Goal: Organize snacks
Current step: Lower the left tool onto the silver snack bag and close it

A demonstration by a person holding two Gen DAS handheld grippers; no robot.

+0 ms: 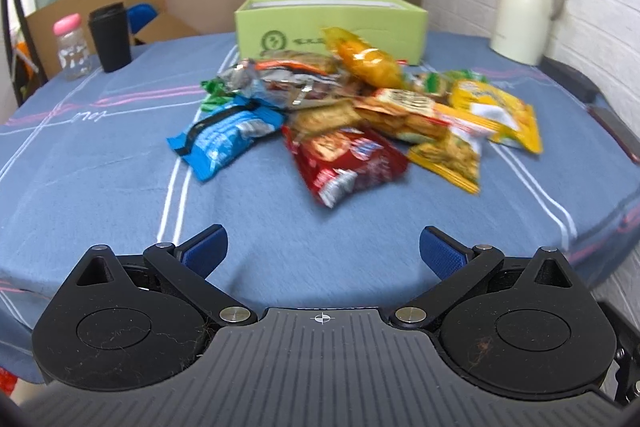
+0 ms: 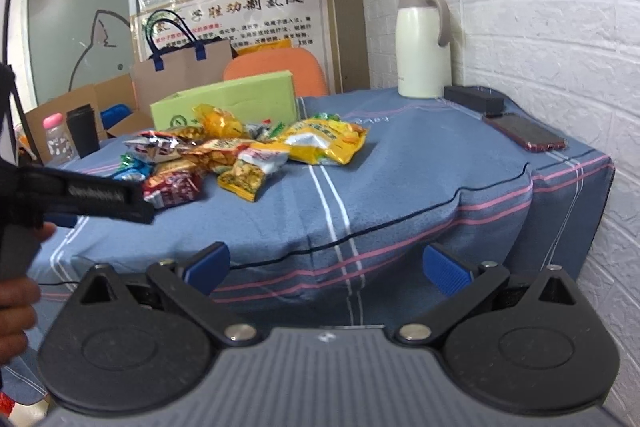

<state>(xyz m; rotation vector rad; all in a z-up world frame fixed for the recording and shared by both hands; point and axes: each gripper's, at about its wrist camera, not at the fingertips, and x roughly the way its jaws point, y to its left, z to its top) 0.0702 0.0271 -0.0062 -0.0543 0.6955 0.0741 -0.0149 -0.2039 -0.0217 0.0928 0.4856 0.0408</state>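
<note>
Left gripper (image 1: 323, 253): blue pads spread wide, gripping nothing, hovering over bare blue tablecloth (image 1: 100, 163) short of the snack pile (image 1: 352, 115).

Right gripper (image 2: 326, 265): pads likewise wide apart and empty, hanging off the table's near edge, well apart from the snacks.

Lying nearest the left pads: red packet (image 1: 348, 163), long axis running toward the camera and slightly right; blue packet (image 1: 224, 137) beside it, angling from near-left to far-right.

Resting at the pile's right: yellow bag (image 2: 326, 143), flat.

Leaning on the heap's far side: orange packet (image 1: 368, 59), tilted.

Standing just behind the pile: green box (image 1: 332, 23), open-topped, long side facing the camera.

Sitting around: black cup (image 1: 110, 37) and pink-capped bottle (image 1: 72, 47) far left; white jug (image 2: 422, 43) and phone (image 2: 524, 133) by the wall.

Intruding at left in the right view: the left gripper's black body, held by a hand (image 2: 16, 303).
</note>
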